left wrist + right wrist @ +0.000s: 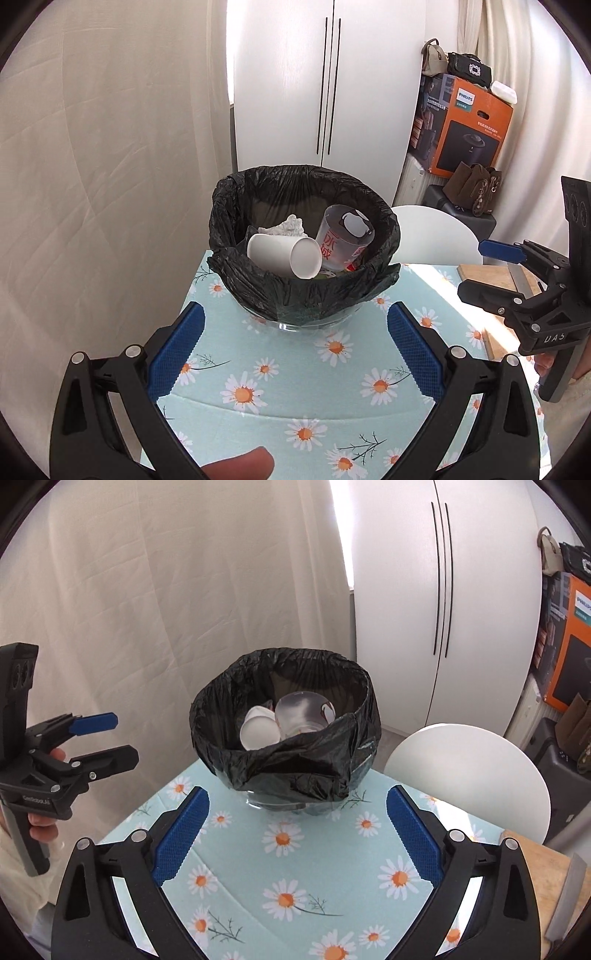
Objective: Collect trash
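A clear bin lined with a black bag stands on the daisy tablecloth. Inside lie a white paper cup, a clear plastic cup with red print and crumpled white paper. My left gripper is open and empty, just in front of the bin; it also shows in the right wrist view. My right gripper is open and empty in front of the bin; it also shows in the left wrist view.
The table wears a light blue daisy cloth. A white chair stands at the table's right. A white wardrobe and stacked boxes and bags are behind. A curtain hangs left.
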Demonstrator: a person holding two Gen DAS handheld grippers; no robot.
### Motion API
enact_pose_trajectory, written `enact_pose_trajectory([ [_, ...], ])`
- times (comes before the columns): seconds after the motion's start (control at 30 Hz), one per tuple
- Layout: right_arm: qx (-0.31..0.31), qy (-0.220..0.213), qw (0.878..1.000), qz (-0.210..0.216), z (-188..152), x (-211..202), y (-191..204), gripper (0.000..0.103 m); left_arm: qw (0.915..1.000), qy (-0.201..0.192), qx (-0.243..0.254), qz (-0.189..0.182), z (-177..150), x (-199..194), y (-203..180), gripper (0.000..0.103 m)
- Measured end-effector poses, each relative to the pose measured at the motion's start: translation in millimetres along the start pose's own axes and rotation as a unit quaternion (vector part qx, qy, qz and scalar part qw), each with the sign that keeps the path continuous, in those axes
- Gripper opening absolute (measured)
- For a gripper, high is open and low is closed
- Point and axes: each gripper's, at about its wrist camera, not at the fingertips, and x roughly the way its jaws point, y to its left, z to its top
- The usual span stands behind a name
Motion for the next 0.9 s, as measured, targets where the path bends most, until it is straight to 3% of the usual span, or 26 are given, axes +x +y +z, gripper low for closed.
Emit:
enact_pose_trajectory([
  [0.1, -0.007, 0.003, 1.000, -0.007, -12.6, -17.6, -0.4, 0.093, 0.9998, 0.003, -0.003, 0.018, -13.7, -9.5, -12.5, 0.097],
  [0.4, -0.010, 0.006, 1.000, 0.006, -38.6, -51.7, -3.3, 0.093, 0.9990, 0.026, -0.028, 0.024, -52.9, -26.5, -33.7, 0.097],
  [0.9, -0.023, 0.005, 1.000, 0.008, -61.5, -78.2, -1.5, 0.094, 0.9988, 0.031, -0.018, 0.035, -69.2, -43.1, -53.5, 0.097],
])
